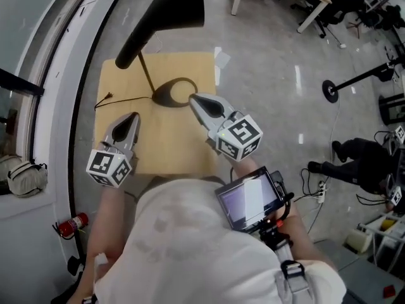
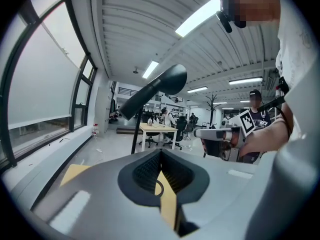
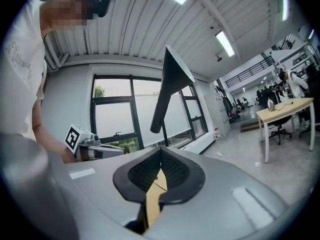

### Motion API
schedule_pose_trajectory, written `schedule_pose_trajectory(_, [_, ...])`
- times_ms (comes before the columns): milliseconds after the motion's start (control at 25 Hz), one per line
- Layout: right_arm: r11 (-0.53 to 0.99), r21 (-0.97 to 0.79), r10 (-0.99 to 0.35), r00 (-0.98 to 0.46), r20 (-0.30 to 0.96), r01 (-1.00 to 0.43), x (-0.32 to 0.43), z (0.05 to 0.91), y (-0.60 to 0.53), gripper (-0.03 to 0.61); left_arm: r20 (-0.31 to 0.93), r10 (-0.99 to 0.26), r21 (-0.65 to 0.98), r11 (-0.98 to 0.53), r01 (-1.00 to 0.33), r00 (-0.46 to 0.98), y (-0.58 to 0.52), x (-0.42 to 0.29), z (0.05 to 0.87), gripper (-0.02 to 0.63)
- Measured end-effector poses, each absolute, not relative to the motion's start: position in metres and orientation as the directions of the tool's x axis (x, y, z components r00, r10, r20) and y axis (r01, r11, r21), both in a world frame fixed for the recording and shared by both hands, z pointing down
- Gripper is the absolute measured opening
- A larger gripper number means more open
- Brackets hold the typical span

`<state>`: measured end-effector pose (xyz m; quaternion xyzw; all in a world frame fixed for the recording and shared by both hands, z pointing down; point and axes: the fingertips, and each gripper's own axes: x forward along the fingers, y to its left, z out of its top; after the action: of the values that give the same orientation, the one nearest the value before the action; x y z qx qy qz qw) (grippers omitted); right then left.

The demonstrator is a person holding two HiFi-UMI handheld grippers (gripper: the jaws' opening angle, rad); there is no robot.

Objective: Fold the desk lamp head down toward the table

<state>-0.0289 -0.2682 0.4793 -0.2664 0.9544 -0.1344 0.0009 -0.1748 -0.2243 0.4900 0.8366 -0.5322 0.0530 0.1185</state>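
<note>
Approach step; nothing gripped yet. Left gripper & right gripper: jaws together on both, empty. The black cone-shaped desk lamp head stands raised, above & ahead of both grippers, on a thin stem. Its round black base sits just ahead of the right gripper's tips on the small light-wood table. Next, prob.: raise one gripper to the head & press it down about its hinge, while the other steadies the base.

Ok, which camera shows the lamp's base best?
The head view: the round lamp base lies nearly whole on the wooden table, seen from above. Both gripper views show the lamp head and stem; their own jaws mostly hide the base.
</note>
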Motion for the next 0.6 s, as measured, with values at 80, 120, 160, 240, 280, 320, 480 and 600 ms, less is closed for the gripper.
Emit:
schedule_pose_trajectory(80, [0.813,-0.251,-0.525,-0.848,0.076,-0.526,-0.030,0.477,-0.270,0.014,0.210,-0.868,0.143,-0.428,-0.892,0.450,-0.231,-0.175,0.489,0.002])
schedule_pose_trajectory(120, [0.809,-0.247,-0.533,-0.843,0.078,-0.534,-0.030,0.476,-0.270,0.014,0.206,-0.864,0.143,-0.439,-0.887,0.460,-0.233,-0.174,0.488,0.002])
schedule_pose_trajectory(160, [0.805,-0.242,-0.540,-0.838,0.079,-0.542,-0.030,0.474,-0.270,0.014,0.202,-0.859,0.144,-0.450,-0.882,0.471,-0.236,-0.173,0.486,0.002])
schedule_pose_trajectory(240, [0.796,-0.233,-0.556,-0.827,0.080,-0.558,-0.028,0.470,-0.270,0.014,0.194,-0.848,0.146,-0.472,-0.869,0.493,-0.240,-0.170,0.483,0.002])
schedule_pose_trajectory(280, [0.792,-0.229,-0.565,-0.822,0.080,-0.566,-0.028,0.468,-0.270,0.014,0.192,-0.842,0.146,-0.483,-0.863,0.504,-0.242,-0.169,0.481,0.002])
schedule_pose_trajectory(320, [0.787,-0.225,-0.573,-0.816,0.080,-0.574,-0.029,0.465,-0.271,0.014,0.190,-0.836,0.146,-0.493,-0.857,0.514,-0.244,-0.168,0.480,0.002])
schedule_pose_trajectory(480, [0.770,-0.202,-0.603,-0.794,0.079,-0.605,-0.035,0.458,-0.274,0.014,0.179,-0.815,0.145,-0.533,-0.834,0.551,-0.251,-0.171,0.477,0.002])
schedule_pose_trajectory(600, [0.761,-0.184,-0.621,-0.781,0.071,-0.622,-0.039,0.452,-0.277,0.014,0.171,-0.800,0.137,-0.559,-0.818,0.575,-0.257,-0.174,0.477,0.002])
